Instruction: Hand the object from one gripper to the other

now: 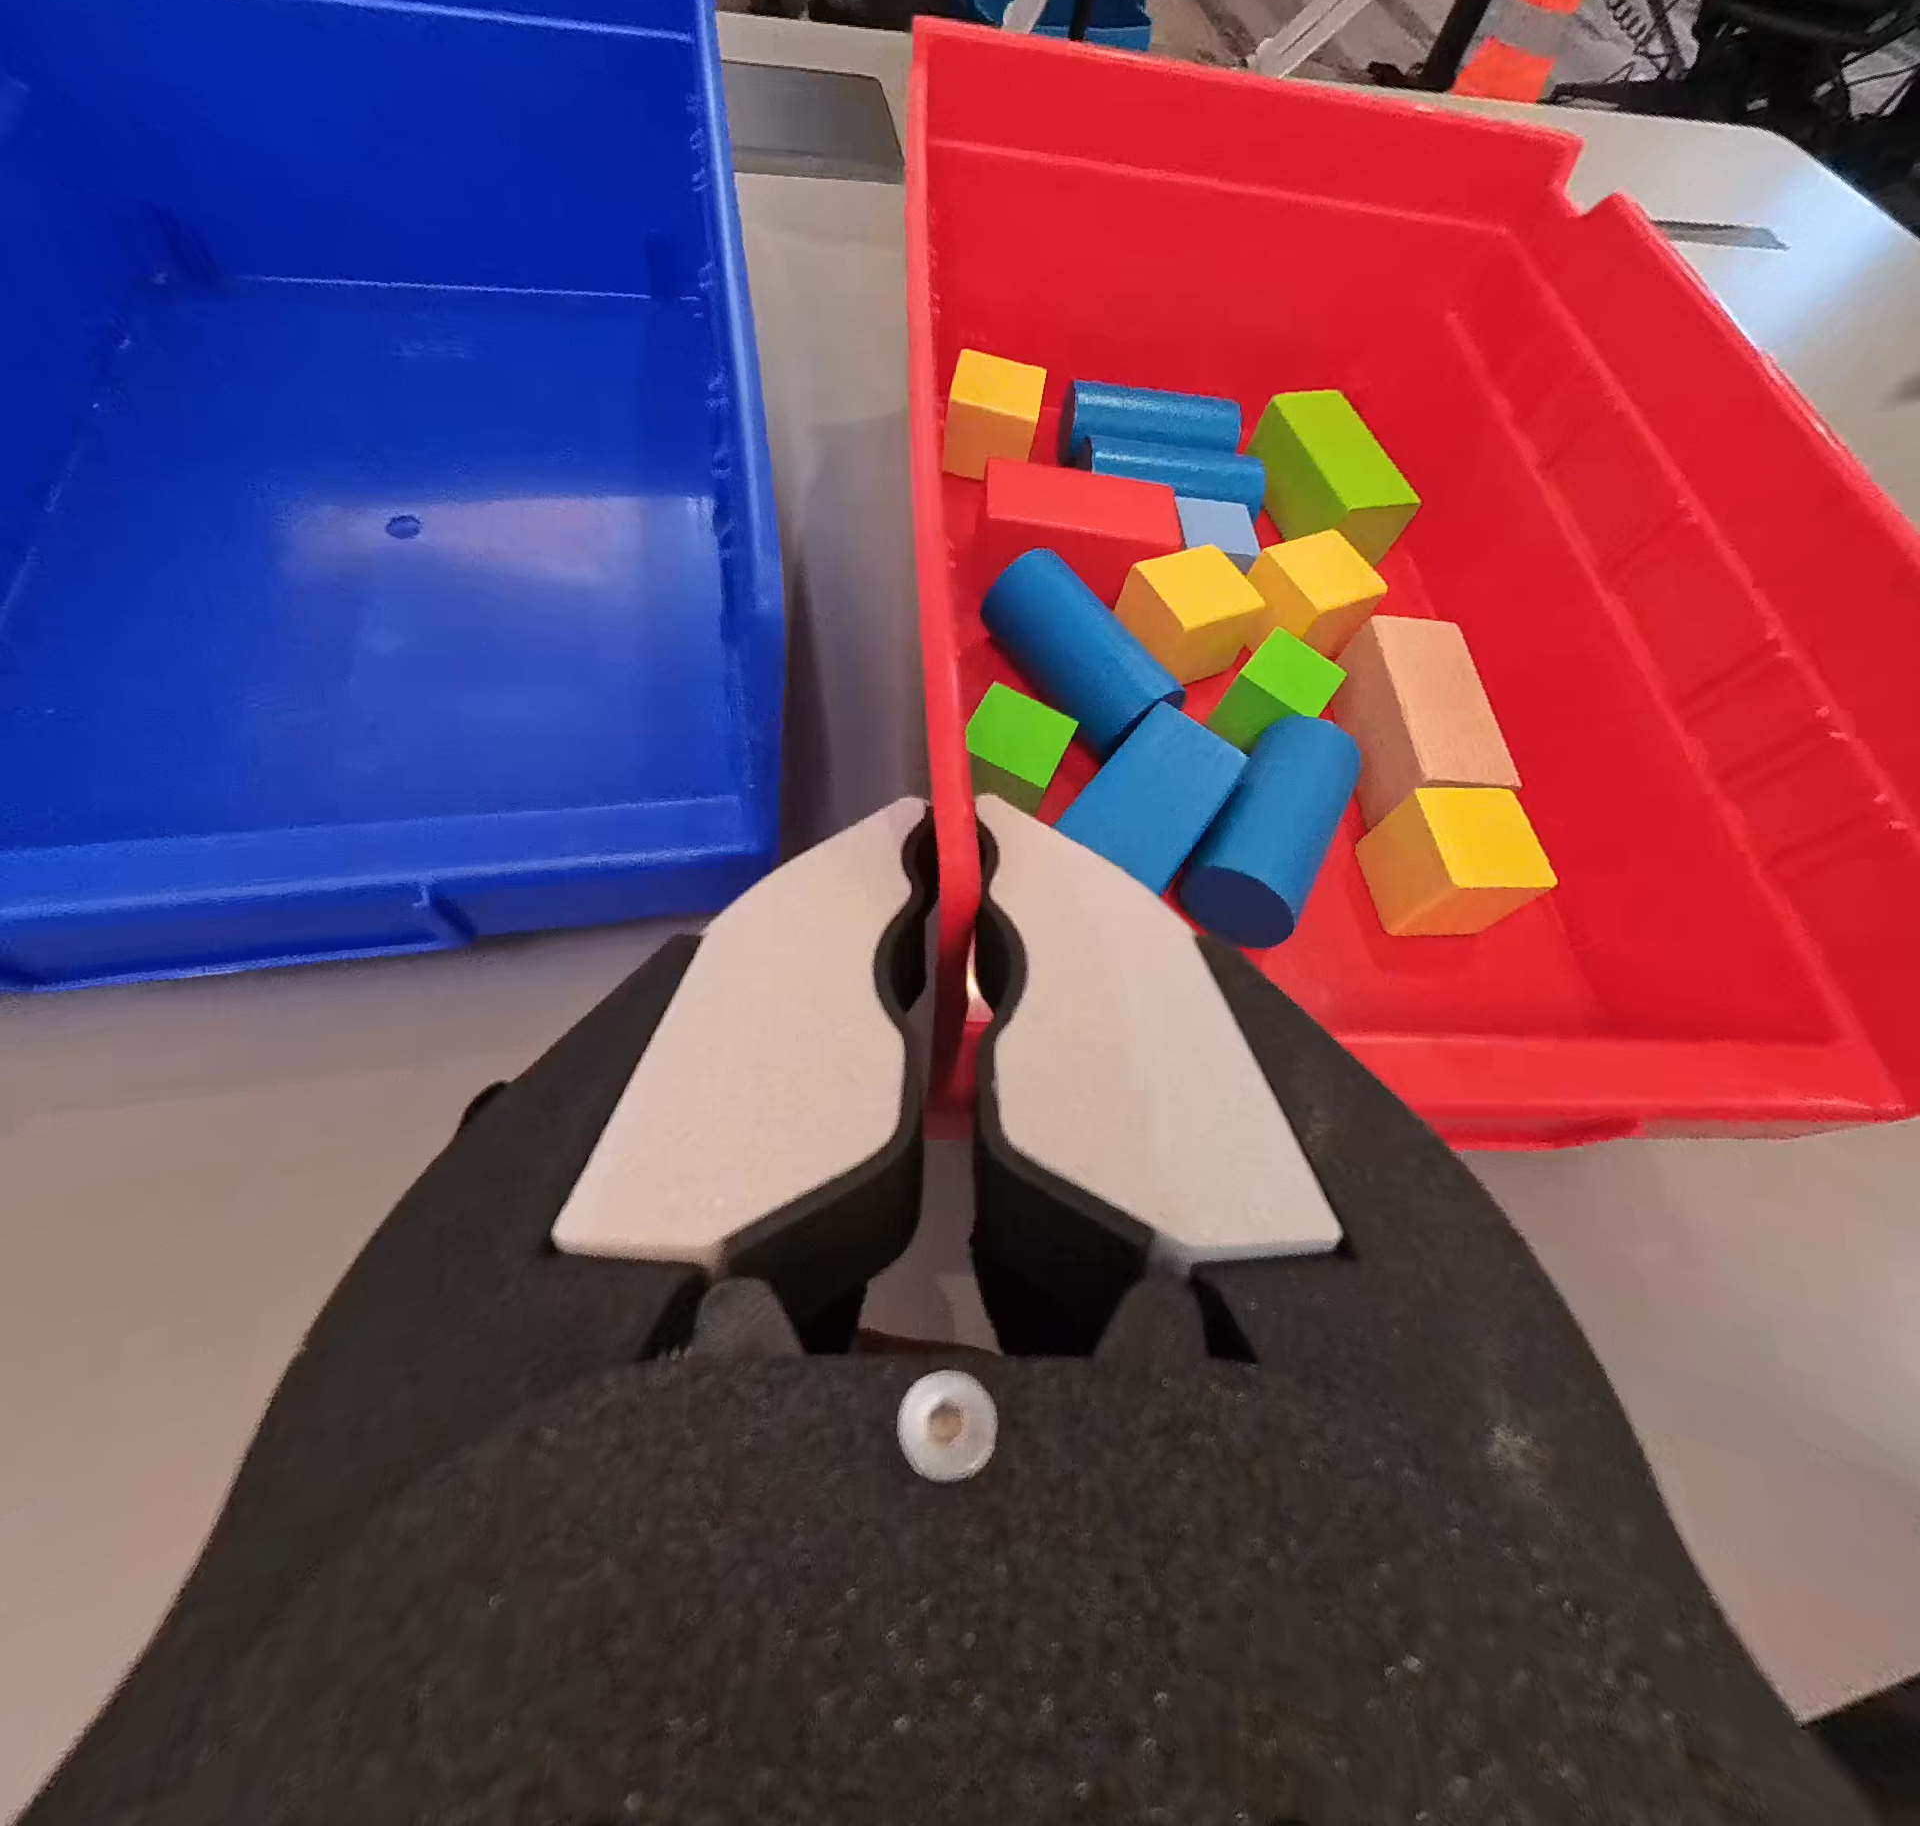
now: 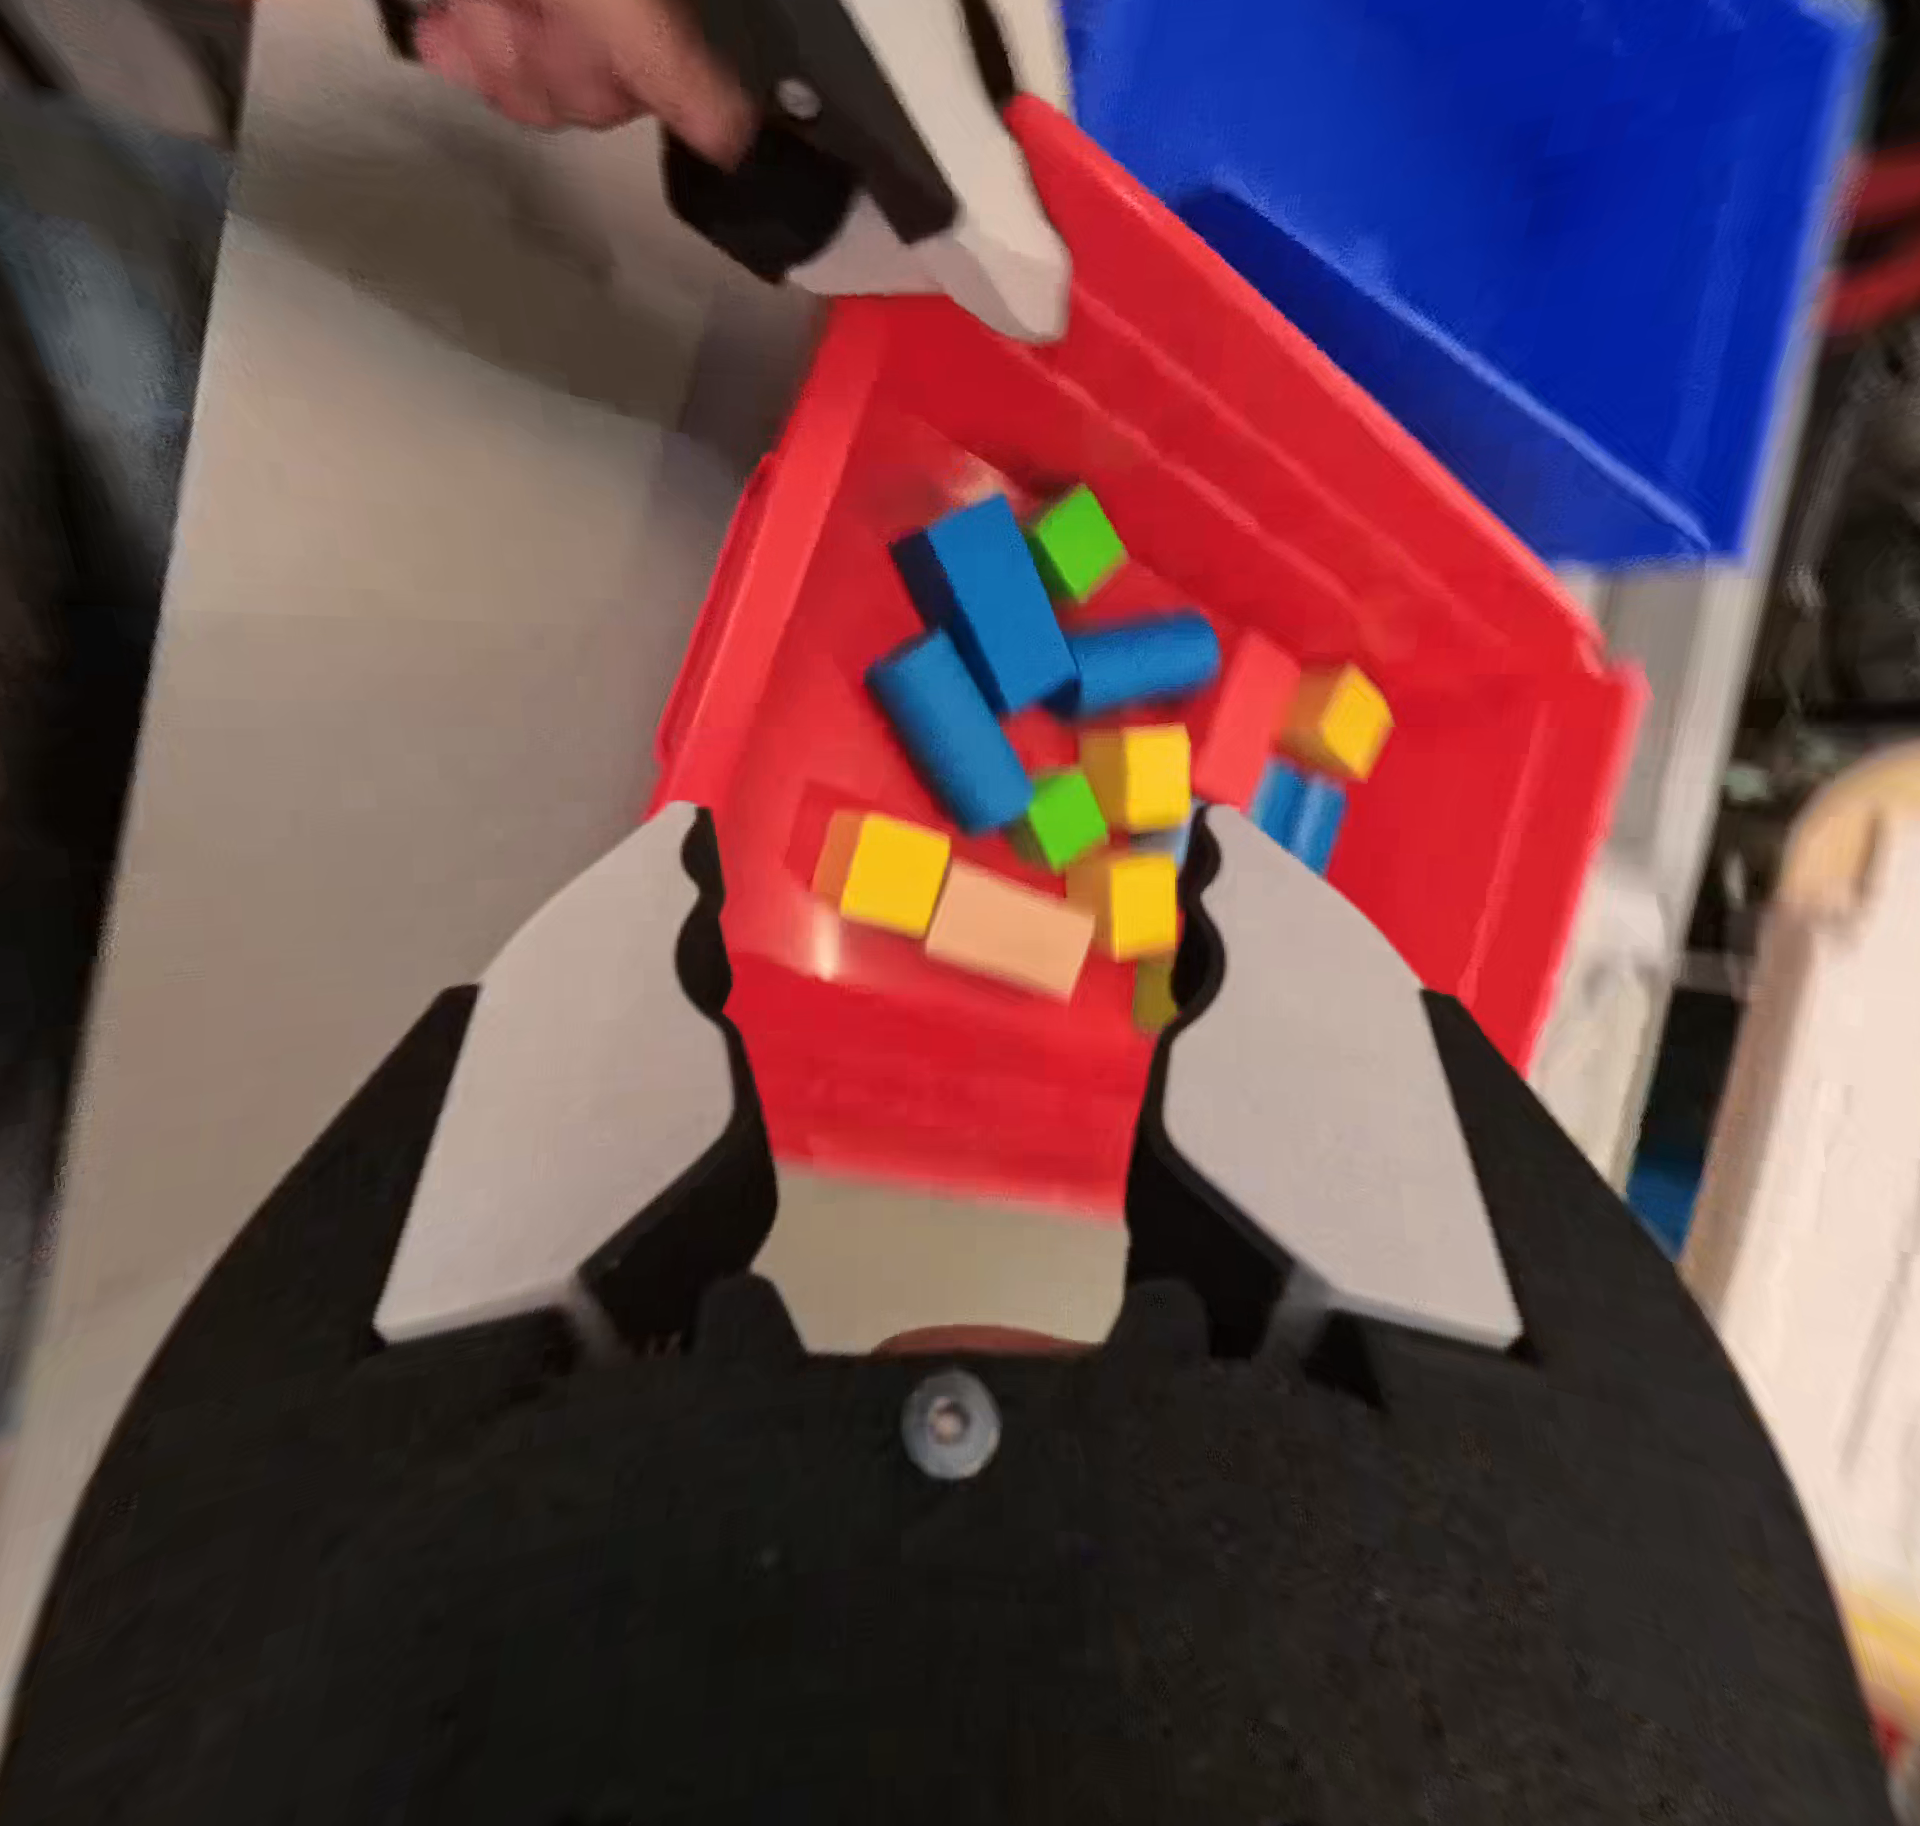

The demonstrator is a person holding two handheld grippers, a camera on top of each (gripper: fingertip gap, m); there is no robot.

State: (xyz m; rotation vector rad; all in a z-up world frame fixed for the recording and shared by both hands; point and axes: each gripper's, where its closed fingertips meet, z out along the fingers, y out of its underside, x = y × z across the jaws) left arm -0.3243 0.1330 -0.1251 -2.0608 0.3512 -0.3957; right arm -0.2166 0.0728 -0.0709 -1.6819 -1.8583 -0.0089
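Note:
A red bin (image 1: 1507, 249) holds several coloured wooden blocks (image 1: 1190, 610): blue cylinders, yellow and green cubes, a red block and a plain one. My left gripper (image 1: 951, 820) is shut on the red bin's near left wall, which runs up between its fingers. In the right wrist view the left gripper (image 2: 1023, 296) shows at the bin's far corner, held by a person's hand (image 2: 551, 41). My right gripper (image 2: 951, 820) is open and empty, above the red bin (image 2: 935, 1080) and its blocks (image 2: 997, 623). That view is blurred.
An empty blue bin (image 1: 364, 581) stands close to the left of the red bin on the grey table (image 1: 260, 1205); it also shows in the right wrist view (image 2: 1455, 166). Clutter and furniture lie beyond the table's far edge.

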